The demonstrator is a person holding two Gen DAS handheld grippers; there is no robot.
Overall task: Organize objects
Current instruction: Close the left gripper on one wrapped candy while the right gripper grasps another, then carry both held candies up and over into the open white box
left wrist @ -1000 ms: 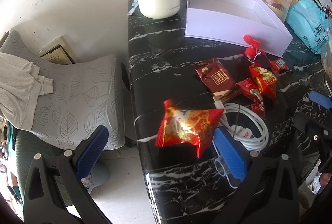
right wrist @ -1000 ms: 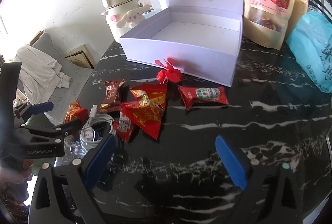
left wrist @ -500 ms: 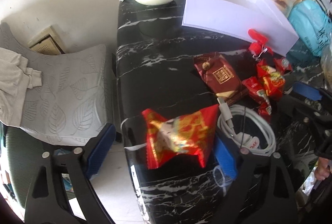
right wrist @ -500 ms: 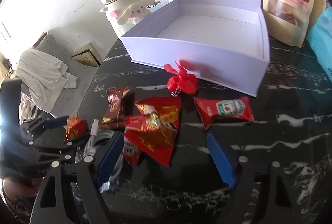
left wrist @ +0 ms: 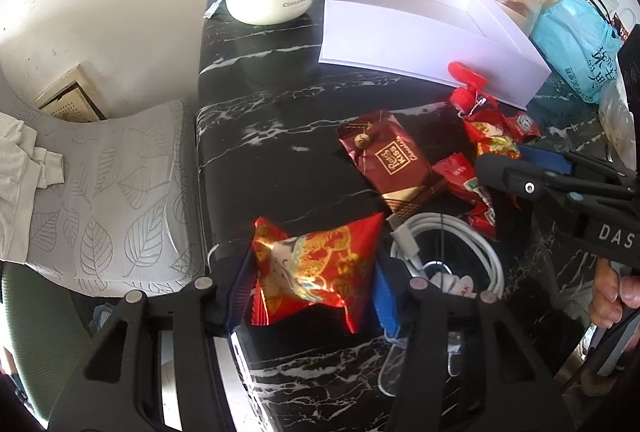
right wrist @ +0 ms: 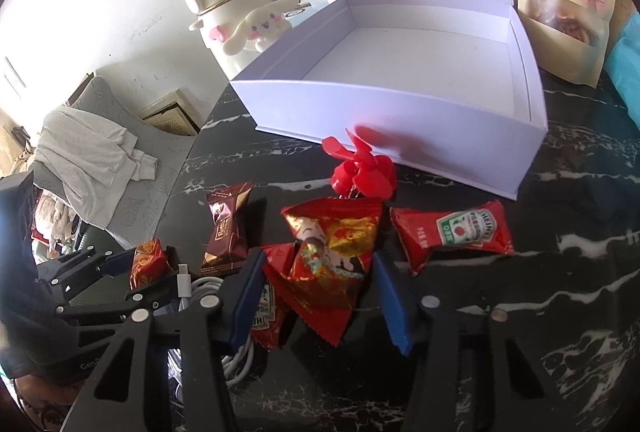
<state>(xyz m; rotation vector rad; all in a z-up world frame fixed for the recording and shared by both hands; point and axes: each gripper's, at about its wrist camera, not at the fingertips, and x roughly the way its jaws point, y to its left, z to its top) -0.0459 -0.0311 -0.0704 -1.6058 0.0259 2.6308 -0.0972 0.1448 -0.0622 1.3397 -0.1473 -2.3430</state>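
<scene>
The white rectangular cardboard box (right wrist: pixel 400 104) sits open, nothing inside. In front of it, the left gripper (left wrist: pixel 312 284) pinches a crinkly red-gold foil packet (left wrist: pixel 316 272); the right gripper (right wrist: pixel 320 292) brackets another glossy red foil packet (right wrist: pixel 332 256), contact unclear.

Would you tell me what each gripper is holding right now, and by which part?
The left gripper pinches a red-and-gold snack packet by its two side edges. The right gripper brackets another red-and-gold packet; contact cannot be told.
</scene>
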